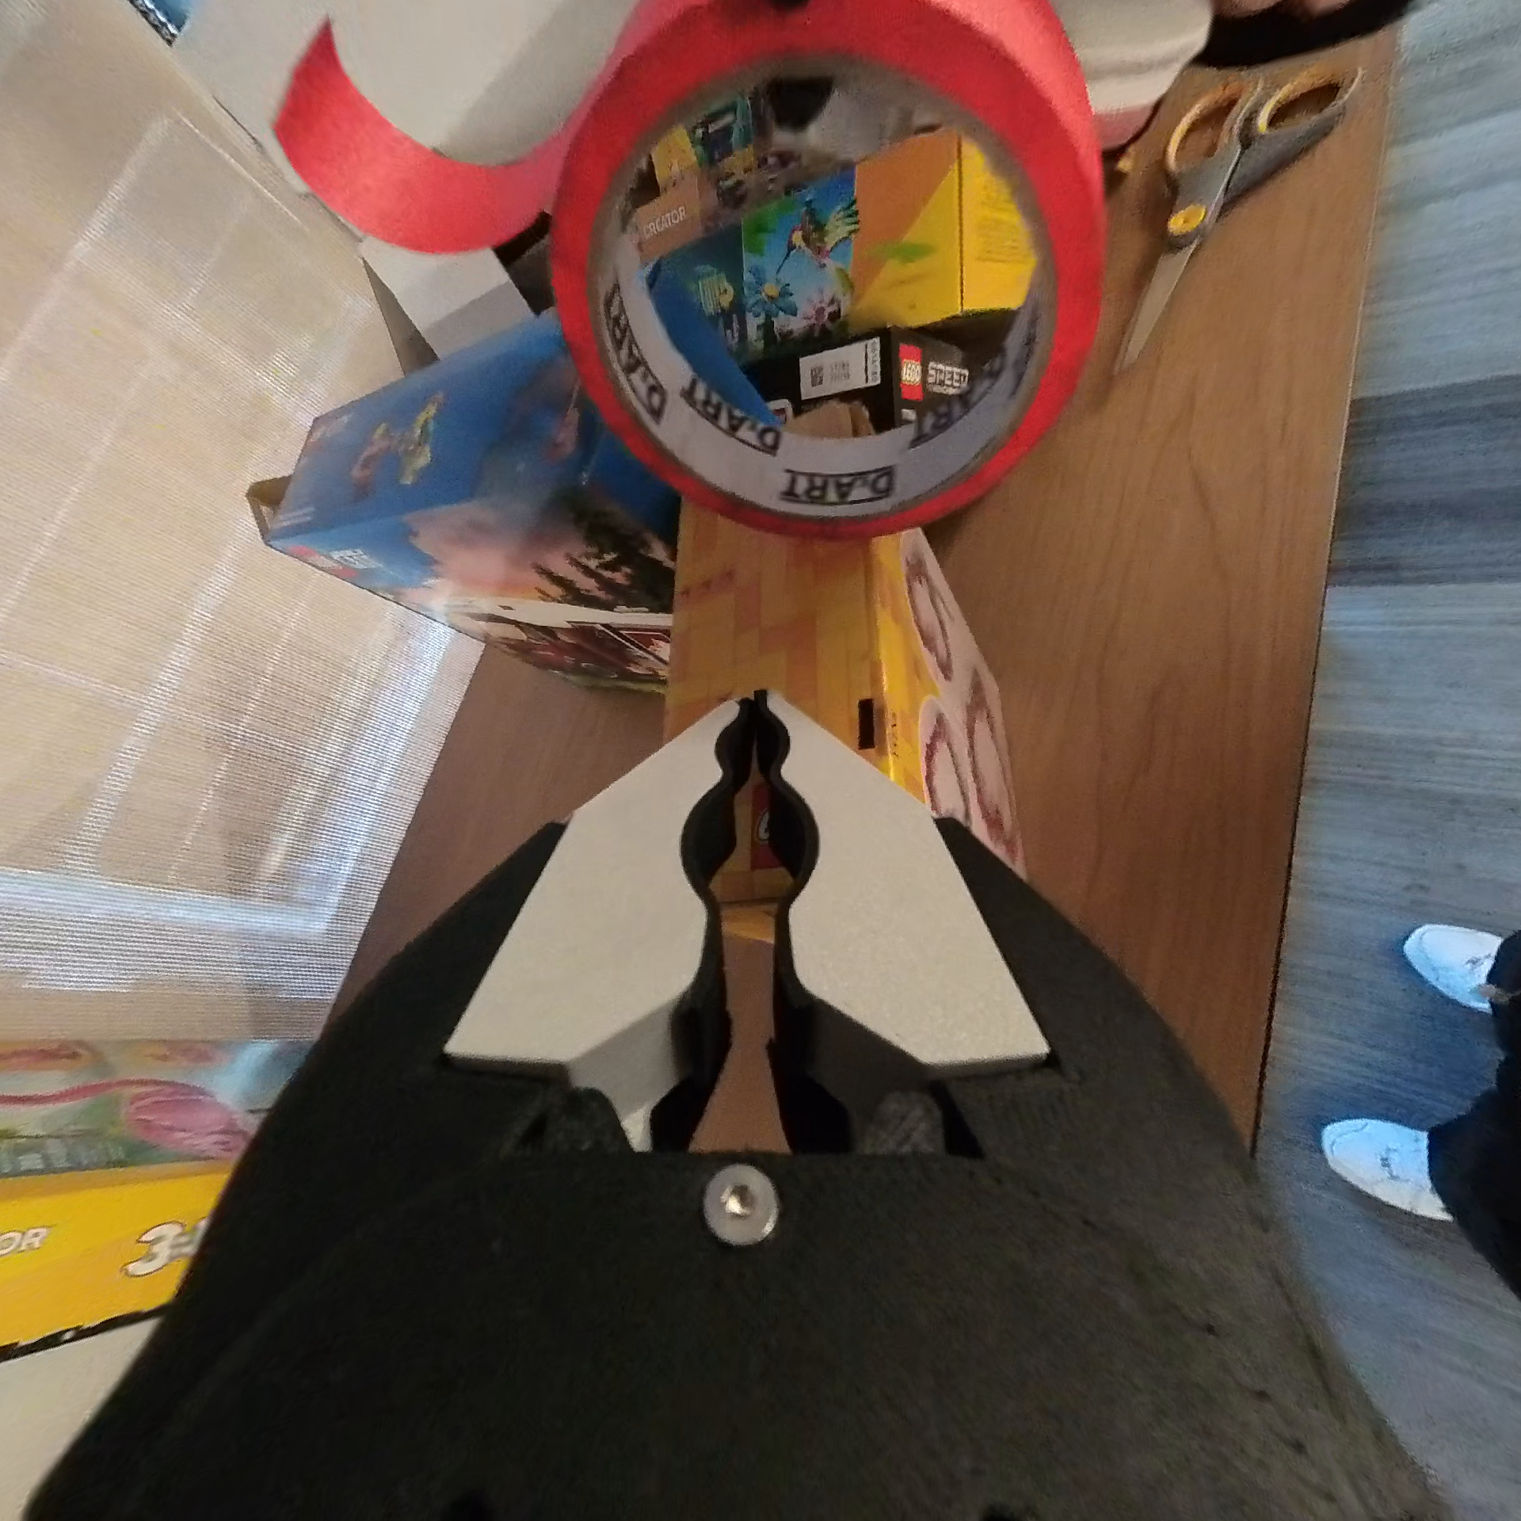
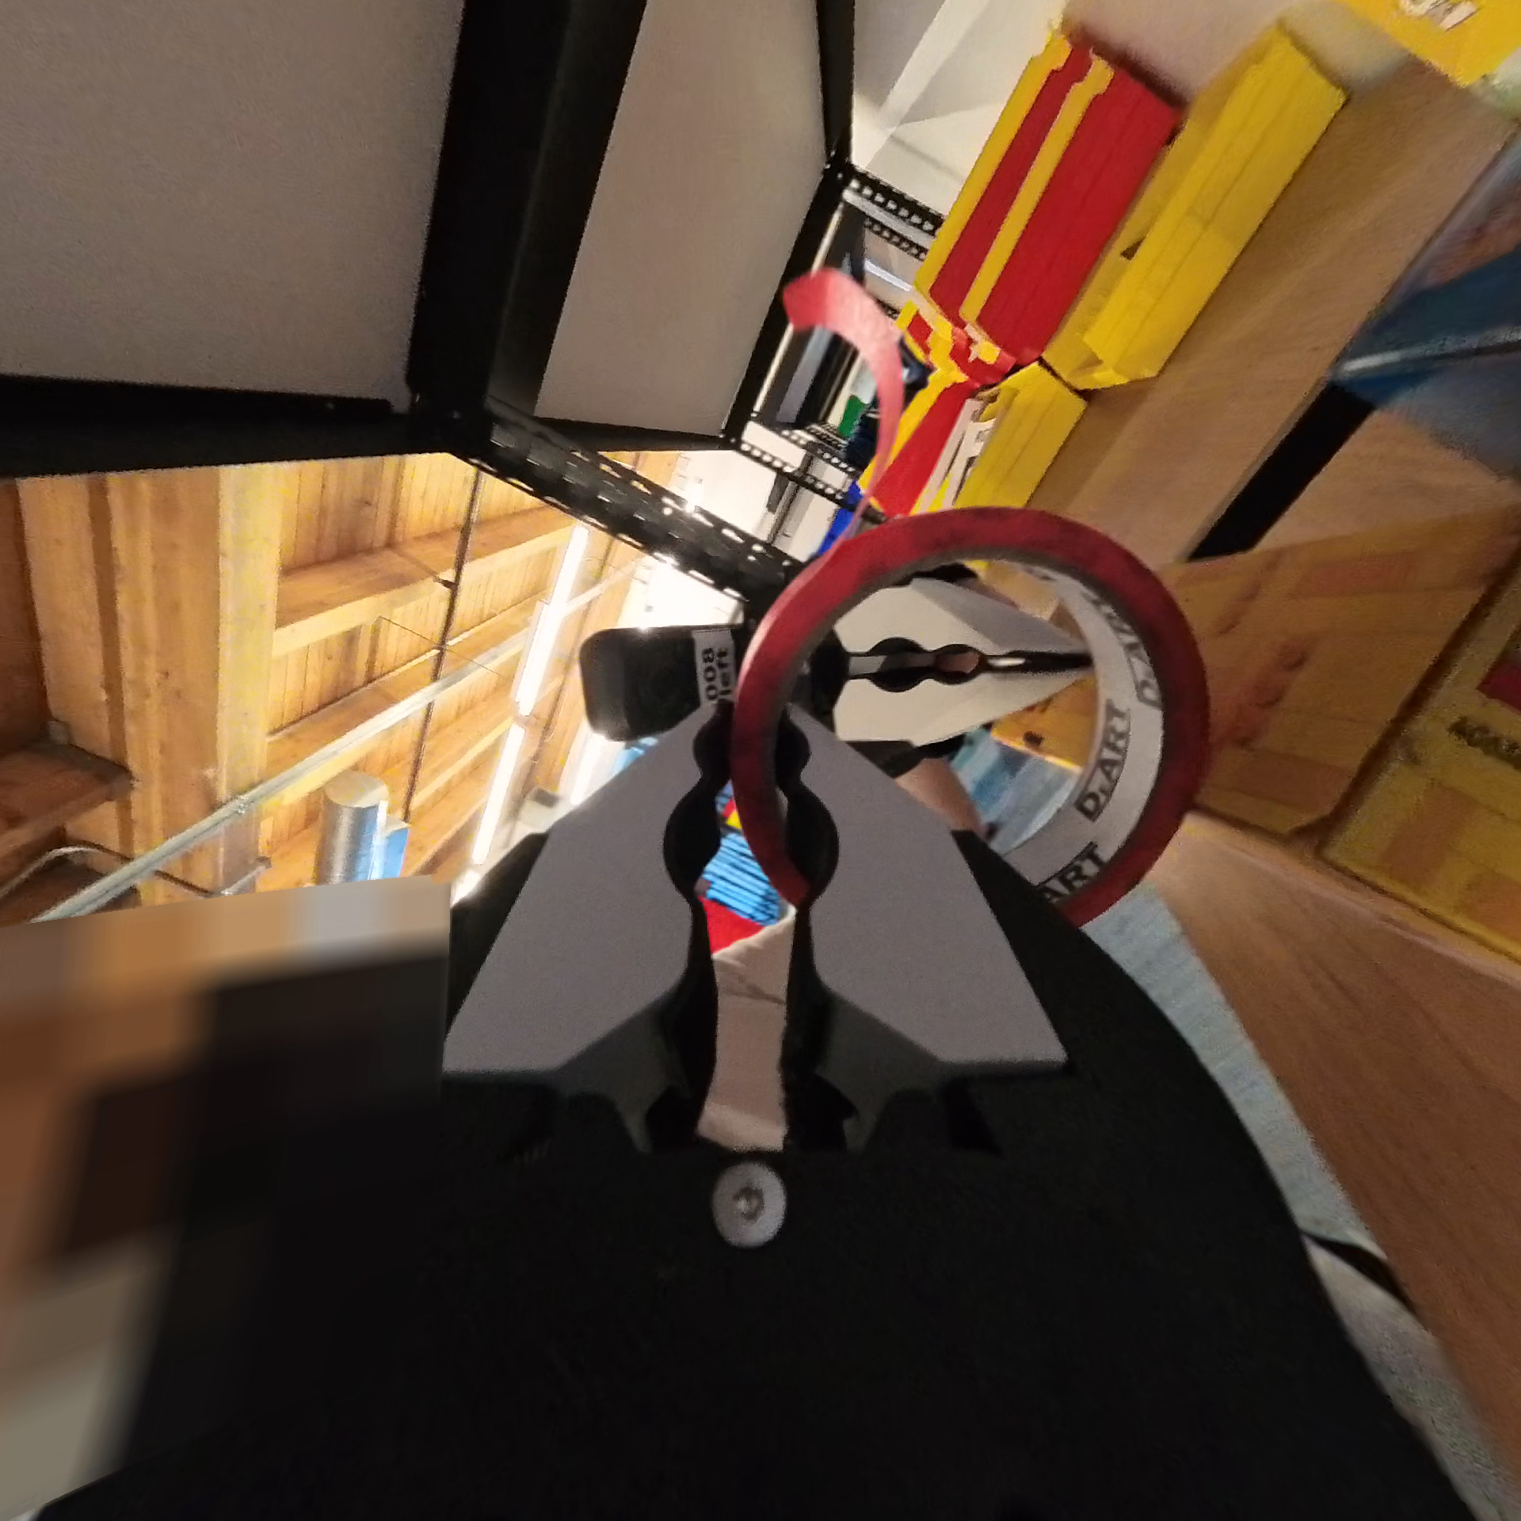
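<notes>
The top of the red tape roll is cut off by the upper edge of the left wrist view, so what grips it there is out of sight. In the right wrist view the roll stands edge-on, its near rim clamped between the fingers of the right gripper. Through its hole shows the left gripper, partly hidden by the rim. A mosaic patch covers the lower left of that view.

The roll is wide, bright red outside, with a pale printed liner inside its cardboard core. A loose red tail curls off it to the left, its end free in the air.

The left gripper sits just below the roll, apart from it, its fingers drawn together at the tips and holding nothing. Under the roll lies a long yellow box on the wooden surface, with a blue box to the roll's lower left. Scissors with yellow-grey handles lie right of the roll. Boxes seen through the roll's hole are blurred, possibly stacked.
</notes>
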### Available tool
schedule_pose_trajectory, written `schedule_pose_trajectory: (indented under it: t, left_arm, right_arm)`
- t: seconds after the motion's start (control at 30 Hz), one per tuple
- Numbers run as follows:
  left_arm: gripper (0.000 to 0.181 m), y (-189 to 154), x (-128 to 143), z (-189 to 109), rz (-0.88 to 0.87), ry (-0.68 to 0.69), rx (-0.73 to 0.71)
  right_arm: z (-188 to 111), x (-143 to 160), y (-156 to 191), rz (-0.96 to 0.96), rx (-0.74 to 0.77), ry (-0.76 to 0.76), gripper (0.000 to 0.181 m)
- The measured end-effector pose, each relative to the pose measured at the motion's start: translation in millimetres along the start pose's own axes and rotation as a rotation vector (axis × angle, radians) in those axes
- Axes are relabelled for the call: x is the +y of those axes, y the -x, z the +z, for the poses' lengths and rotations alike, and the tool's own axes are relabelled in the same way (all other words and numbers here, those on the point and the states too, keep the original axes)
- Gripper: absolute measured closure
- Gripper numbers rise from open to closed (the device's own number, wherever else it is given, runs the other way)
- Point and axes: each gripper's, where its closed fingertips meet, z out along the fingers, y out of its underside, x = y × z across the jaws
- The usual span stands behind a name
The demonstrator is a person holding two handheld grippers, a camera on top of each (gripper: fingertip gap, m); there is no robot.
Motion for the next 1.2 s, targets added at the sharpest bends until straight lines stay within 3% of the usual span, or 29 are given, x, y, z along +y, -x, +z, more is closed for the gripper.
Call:
schedule_pose_trajectory:
  t: [0.17, 0.4, 0.5, 1.2]
  left_arm:
    - [0.181, 1.2, 0.9, 1.1, 0.079, 0.030, 0.007]
    - [0.181, -4.1, -4.0, 1.2, 0.310, 0.024, -0.003]
    - [0.181, -1.4, -4.4, 3.1, 0.428, 0.011, -0.063]
    - [0.181, -16.2, -12.4, -6.1, 0.555, -0.163, -0.070]
  right_arm:
    - [-6.6, 33.1, 4.7, 0.105, -0.032, 0.057, 0.175]
    - [4.4, 71.2, -26.6, 0.306, 0.079, 0.152, 0.174]
    - [9.1, 72.8, -31.2, 0.334, 0.103, 0.165, 0.174]
    - [12.9, 64.0, -35.5, 0.401, 0.092, 0.124, 0.175]
